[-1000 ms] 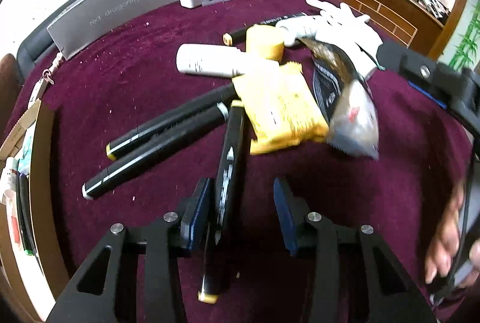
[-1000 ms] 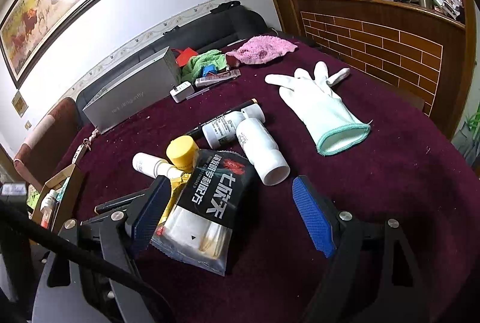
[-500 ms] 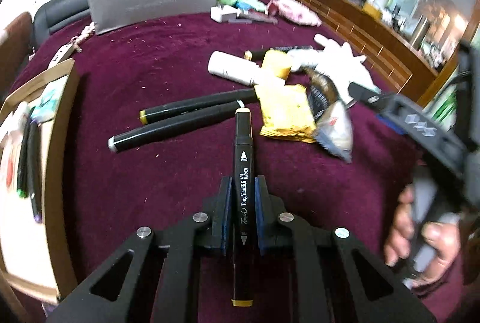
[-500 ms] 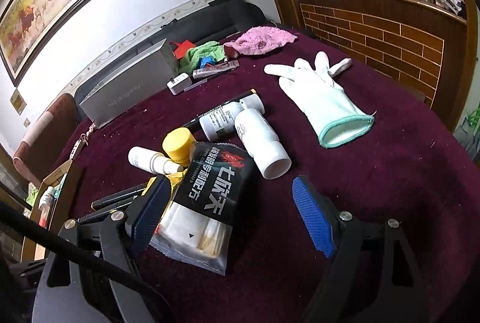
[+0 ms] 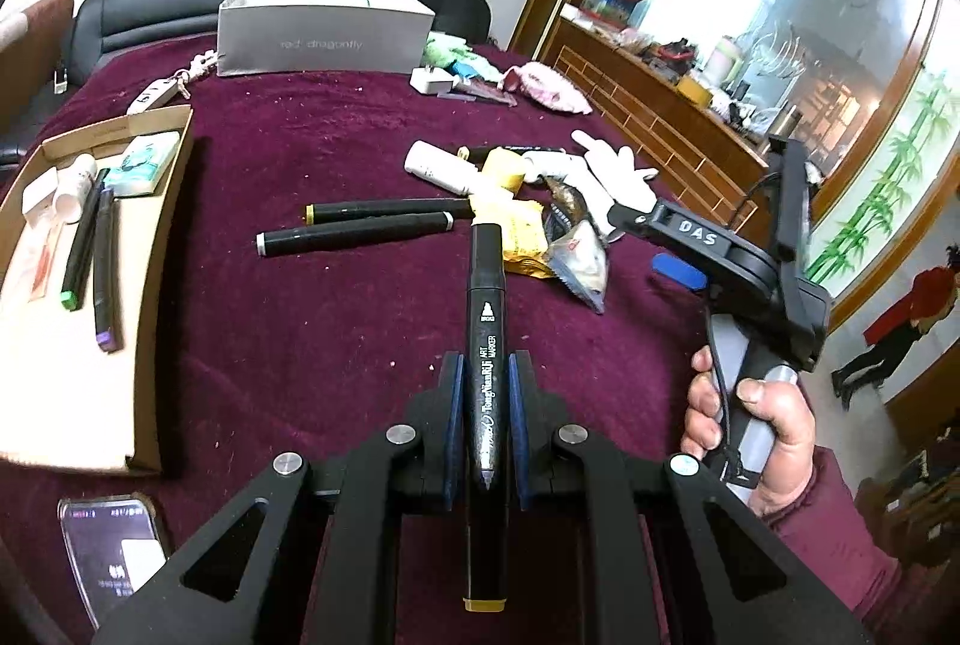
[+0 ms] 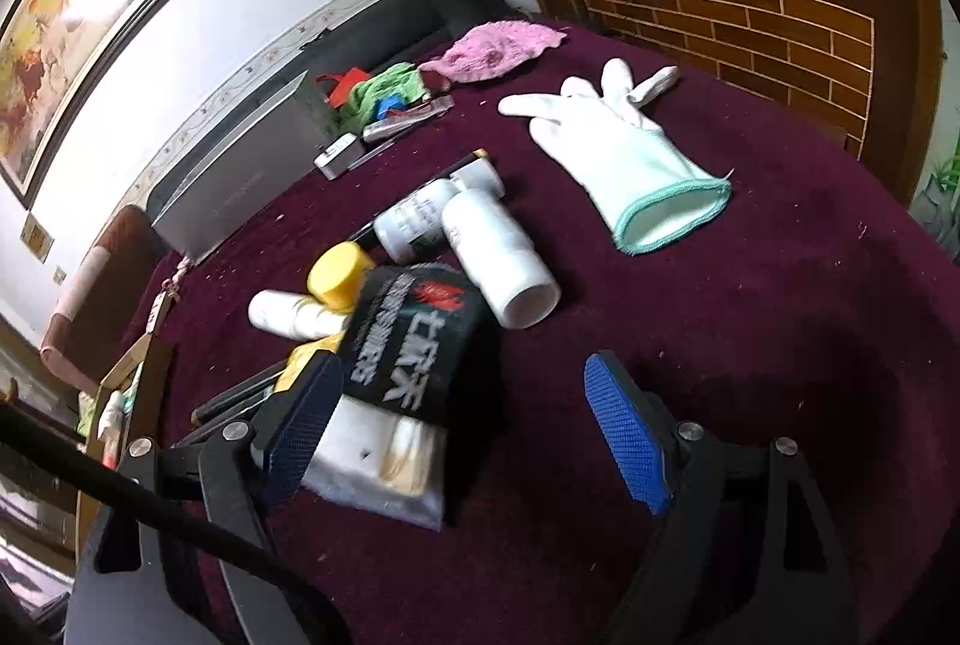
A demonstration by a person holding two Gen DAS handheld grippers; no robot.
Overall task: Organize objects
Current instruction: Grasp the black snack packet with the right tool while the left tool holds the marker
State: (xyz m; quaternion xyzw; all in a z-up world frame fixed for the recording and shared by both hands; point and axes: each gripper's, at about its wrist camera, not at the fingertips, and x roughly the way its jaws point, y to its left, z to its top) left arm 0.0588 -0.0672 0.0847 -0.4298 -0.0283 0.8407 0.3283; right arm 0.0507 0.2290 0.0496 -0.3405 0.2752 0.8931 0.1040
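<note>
Left gripper (image 5: 485, 426) clamped on a black marker (image 5: 487, 345), lifted, sticking out ahead of the fingers. Could pivot or slip if swung fast toward the cardboard tray (image 5: 157, 249), far left. Right gripper (image 6: 462, 423) spread wide, straddling a black packet (image 6: 414, 339); empty.

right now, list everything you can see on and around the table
held marker: 1, black, yellow end cap, in left gripper
loose markers: 2, black, side by side on cloth
cardboard tray: 1, brown, left, holds markers and small items
grey box: 1, far edge
white bottles: 3, centre pile
yellow-capped bottle: 1, in pile
black packet: 1, in pile
yellow packet: 1
white glove: 1, right
pink cloth: 1, far
phone: 1, near left
left gripper: shut on marker
right gripper: open
right hand: on handle
</note>
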